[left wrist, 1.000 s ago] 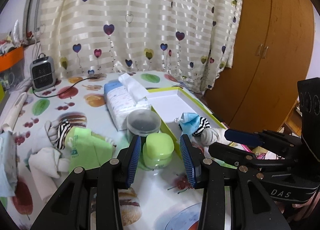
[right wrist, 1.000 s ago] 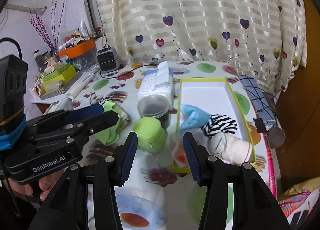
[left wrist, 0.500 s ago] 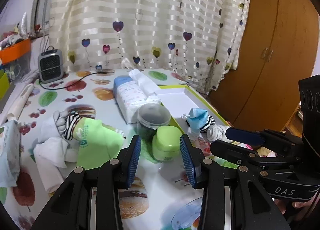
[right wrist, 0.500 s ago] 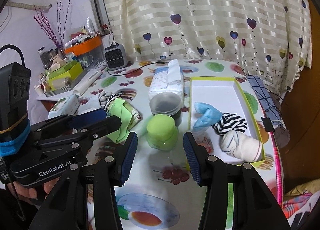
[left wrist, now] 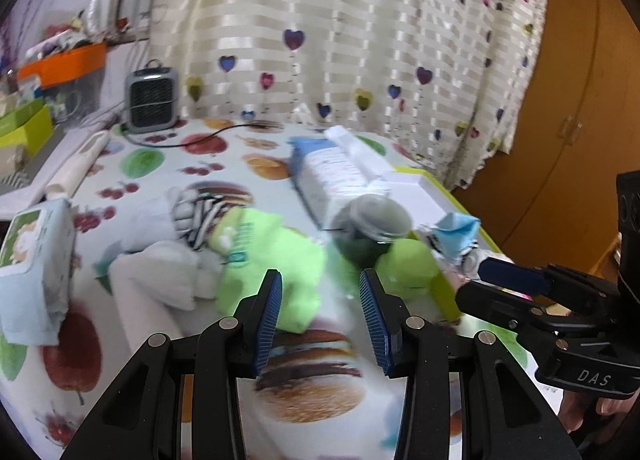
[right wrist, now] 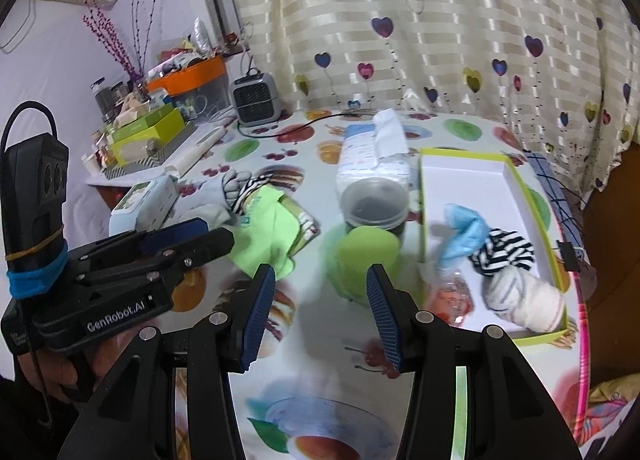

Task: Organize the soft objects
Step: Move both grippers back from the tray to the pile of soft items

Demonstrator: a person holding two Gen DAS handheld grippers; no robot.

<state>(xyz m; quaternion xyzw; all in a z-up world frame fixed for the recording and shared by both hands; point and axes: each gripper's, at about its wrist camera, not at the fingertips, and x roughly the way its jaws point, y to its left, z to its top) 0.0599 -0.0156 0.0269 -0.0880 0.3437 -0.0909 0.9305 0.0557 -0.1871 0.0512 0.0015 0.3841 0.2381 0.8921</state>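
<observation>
A green cloth (left wrist: 276, 260) (right wrist: 268, 236) lies on the fruit-print table beside a striped sock (left wrist: 200, 212) (right wrist: 240, 190) and a white sock (left wrist: 160, 272). My left gripper (left wrist: 320, 292) hovers open just short of the green cloth's near edge, nothing between its fingers. The white box with a green rim (right wrist: 424, 212) holds a blue sock (right wrist: 460, 236), a striped sock (right wrist: 504, 252) and a cream sock (right wrist: 532, 300). My right gripper (right wrist: 320, 288) stands open and empty in front of the green-lidded jar (right wrist: 368, 256).
A clear tub with dark contents (right wrist: 376, 204) and a tissue pack (right wrist: 376, 156) stand behind the jar. A wipes pack (left wrist: 36, 252) lies at the left. A small grey heater (right wrist: 256, 98) with a cable stands by the curtain; cluttered boxes (right wrist: 144, 132) fill the far left.
The left gripper has swung left, from facing the green jar to facing the green cloth. The right gripper's view has shifted slightly, the jar staying ahead of it. Both stayed open.
</observation>
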